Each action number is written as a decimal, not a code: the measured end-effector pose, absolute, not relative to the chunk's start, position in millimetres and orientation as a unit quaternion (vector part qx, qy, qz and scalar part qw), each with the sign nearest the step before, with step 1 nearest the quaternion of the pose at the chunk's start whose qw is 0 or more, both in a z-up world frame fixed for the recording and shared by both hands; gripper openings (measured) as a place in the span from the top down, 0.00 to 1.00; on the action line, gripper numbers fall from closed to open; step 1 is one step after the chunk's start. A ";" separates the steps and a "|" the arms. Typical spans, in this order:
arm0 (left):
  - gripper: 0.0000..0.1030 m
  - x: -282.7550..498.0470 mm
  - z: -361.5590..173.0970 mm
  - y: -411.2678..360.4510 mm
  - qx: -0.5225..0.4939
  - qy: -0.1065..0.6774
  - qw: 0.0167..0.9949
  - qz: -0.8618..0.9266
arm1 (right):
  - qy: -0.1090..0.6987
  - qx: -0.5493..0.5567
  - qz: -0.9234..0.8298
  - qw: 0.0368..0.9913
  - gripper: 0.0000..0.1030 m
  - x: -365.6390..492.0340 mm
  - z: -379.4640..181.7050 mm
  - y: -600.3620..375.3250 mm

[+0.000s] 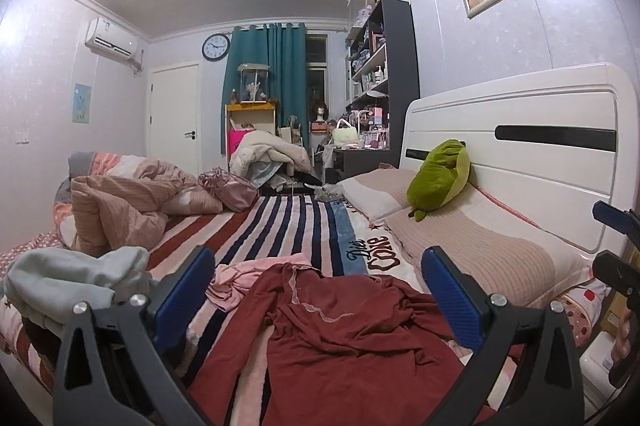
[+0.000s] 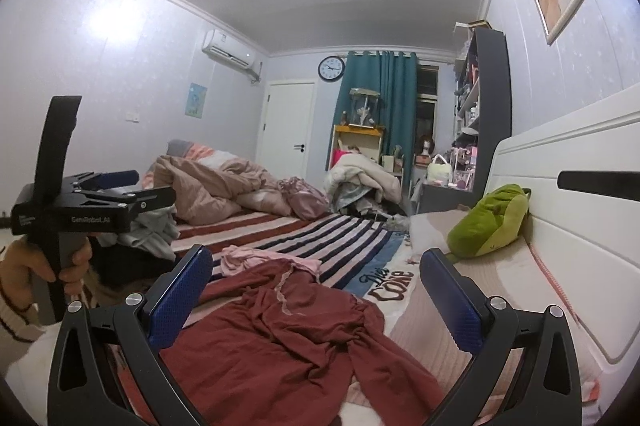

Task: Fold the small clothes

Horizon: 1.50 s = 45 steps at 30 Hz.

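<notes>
A crumpled dark red garment [image 1: 344,338] lies on the striped bed blanket, and it also shows in the right wrist view [image 2: 288,338]. A small pink garment [image 1: 248,278] lies bunched just beyond it, also seen from the right [image 2: 264,260]. A grey-white garment [image 1: 76,282] is heaped at the left. My left gripper [image 1: 320,290] is open and empty above the red garment; it also appears in the right wrist view [image 2: 120,186]. My right gripper [image 2: 316,286] is open and empty over the red garment; its tips show at the left view's right edge [image 1: 612,246].
A striped blanket [image 1: 280,222] covers the bed. A green plush toy [image 1: 440,178] rests on pillows [image 1: 480,238] against the white headboard [image 1: 540,130]. A rumpled pink duvet [image 1: 120,202] lies at the far left. Shelves and a desk [image 1: 372,98] stand beyond the bed.
</notes>
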<state>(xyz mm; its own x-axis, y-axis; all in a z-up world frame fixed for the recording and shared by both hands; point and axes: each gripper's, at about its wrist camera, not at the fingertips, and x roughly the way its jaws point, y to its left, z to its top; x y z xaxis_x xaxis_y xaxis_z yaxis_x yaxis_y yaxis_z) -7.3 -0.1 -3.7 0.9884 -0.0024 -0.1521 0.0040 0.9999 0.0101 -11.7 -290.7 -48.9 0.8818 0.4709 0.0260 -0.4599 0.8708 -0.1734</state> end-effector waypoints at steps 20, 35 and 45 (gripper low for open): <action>0.01 -11.1 -3.4 -3.7 0.004 0.076 0.997 0.002 | -0.022 -0.076 0.241 0.967 0.00 -12.6 -51.3 -291.2; 0.01 -10.4 -6.6 -3.9 0.004 0.084 0.996 -0.004 | -0.020 -0.078 0.237 0.968 0.00 -12.2 -54.1 -293.8; 0.01 -9.5 -7.4 -4.0 0.002 0.083 0.997 -0.003 | -0.019 -0.074 0.240 0.968 0.00 -12.1 -54.7 -296.5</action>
<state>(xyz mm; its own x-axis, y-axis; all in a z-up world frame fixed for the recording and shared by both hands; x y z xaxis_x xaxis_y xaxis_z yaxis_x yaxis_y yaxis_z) -9.5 -4.0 -7.4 0.9861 -0.0063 -0.1663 0.0072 1.0000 0.0044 -12.1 -296.5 -54.7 0.8843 0.4670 0.0010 -0.4614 0.8740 -0.1524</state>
